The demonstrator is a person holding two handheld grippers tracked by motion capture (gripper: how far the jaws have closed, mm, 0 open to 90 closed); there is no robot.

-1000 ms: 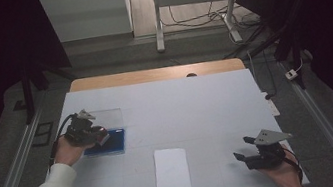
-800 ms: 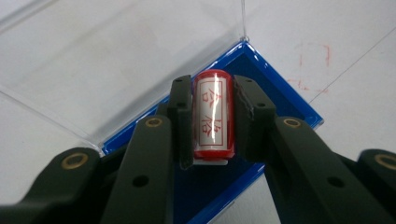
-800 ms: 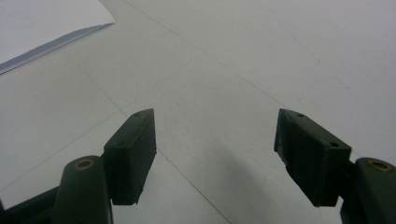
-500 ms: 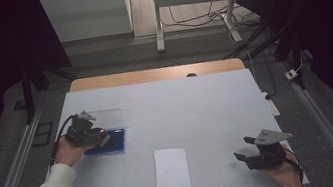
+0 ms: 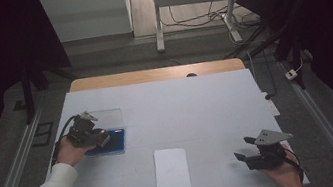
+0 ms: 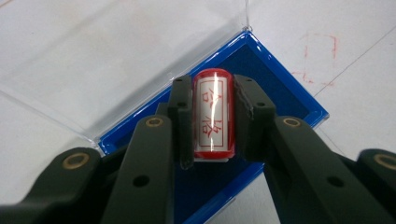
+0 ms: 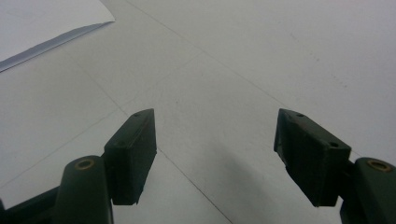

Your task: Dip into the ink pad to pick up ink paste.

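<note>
Clamped across its glossy red barrel by the left gripper [image 6: 212, 119] over the blue ink pad [image 6: 285, 93]: small stamp [image 6: 212, 114], probably light, rigid, slippery, best held mid-barrel; right gripper [image 7: 215, 154] agape, well right of that pad

Count on the table [image 5: 206, 102]: one red stamp [image 6: 212, 114], one blue ink pad [image 6: 280, 88] with one clear lid [image 5: 107, 117], apparently hinged open, one white paper sheet [image 5: 172, 172], two grippers.
</note>
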